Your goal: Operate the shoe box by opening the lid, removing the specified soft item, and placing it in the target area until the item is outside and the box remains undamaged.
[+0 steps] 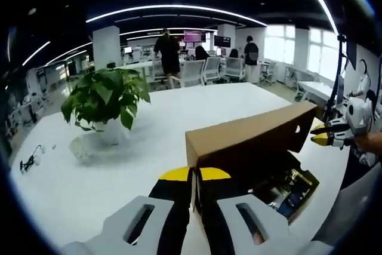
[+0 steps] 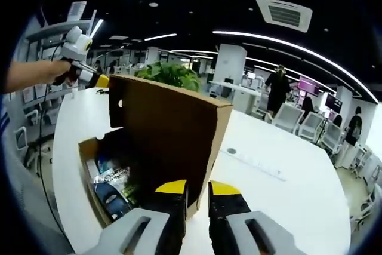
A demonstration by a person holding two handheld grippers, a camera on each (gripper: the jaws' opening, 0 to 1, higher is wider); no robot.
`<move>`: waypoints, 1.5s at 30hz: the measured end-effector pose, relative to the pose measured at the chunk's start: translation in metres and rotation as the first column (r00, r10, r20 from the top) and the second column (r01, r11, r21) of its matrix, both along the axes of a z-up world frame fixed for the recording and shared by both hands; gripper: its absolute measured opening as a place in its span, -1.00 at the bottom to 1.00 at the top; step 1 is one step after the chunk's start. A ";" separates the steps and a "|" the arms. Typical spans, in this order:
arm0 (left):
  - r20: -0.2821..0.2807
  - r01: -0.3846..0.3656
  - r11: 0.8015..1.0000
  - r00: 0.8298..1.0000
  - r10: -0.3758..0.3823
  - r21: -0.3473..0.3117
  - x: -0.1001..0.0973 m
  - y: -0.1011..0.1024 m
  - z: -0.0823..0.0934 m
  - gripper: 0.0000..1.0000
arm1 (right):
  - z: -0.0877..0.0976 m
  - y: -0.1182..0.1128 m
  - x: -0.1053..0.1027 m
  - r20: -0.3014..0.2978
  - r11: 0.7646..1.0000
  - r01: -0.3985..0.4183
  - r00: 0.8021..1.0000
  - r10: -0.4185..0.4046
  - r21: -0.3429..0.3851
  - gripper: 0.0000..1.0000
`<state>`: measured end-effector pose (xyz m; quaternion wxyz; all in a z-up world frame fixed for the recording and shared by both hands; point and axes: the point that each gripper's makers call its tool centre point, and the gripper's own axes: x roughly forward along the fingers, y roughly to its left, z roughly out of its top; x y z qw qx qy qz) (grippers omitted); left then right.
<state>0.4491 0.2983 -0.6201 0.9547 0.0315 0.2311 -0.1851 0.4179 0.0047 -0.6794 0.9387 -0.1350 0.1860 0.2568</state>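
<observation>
Right now the shoe box sits on the white table with its brown cardboard lid raised upright on edge, and everything else is best placed against that lid. In the left gripper view, the left gripper is at one end of the lid: its two yellow-tipped jaws stand on either side of the cardboard edge, close together and pinching it. At the opposite end of the lid, the other gripper appears beside the far corner, held in a person's hand.

In the right gripper view, the right gripper meets the lid at its near lower edge, one jaw on each face of the board, pressed in on it. The left gripper shows at the lid's far upper corner, its yellow tip touching the cardboard.

Below the lid on its inner side, the open box holds the contents, a jumble of dark, blue and glossy things; which of them is the soft item cannot be told. They lie inside the box, just beside the right gripper's left jaw and lower than the lid edge it grips.

Beyond the lid, a potted plant stands on the table, well apart from the box.
</observation>
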 end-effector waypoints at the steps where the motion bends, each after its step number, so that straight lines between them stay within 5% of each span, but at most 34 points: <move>1: 0.000 0.000 1.000 1.000 0.000 -0.001 0.001 0.000 0.000 -0.98 | -0.002 0.000 0.001 0.000 1.000 0.001 1.000 -0.001 -0.003 -0.83; 14: 0.002 -0.005 1.000 1.000 0.005 -0.015 0.013 -0.001 0.001 -0.98 | -0.030 -0.003 0.009 -0.035 0.999 0.036 0.999 -0.037 -0.032 -0.89; 45: 0.010 -0.019 0.999 1.000 0.020 -0.036 0.036 -0.005 0.000 -0.98 | -0.047 -0.002 0.030 -0.096 0.994 0.106 0.990 -0.104 0.022 -1.00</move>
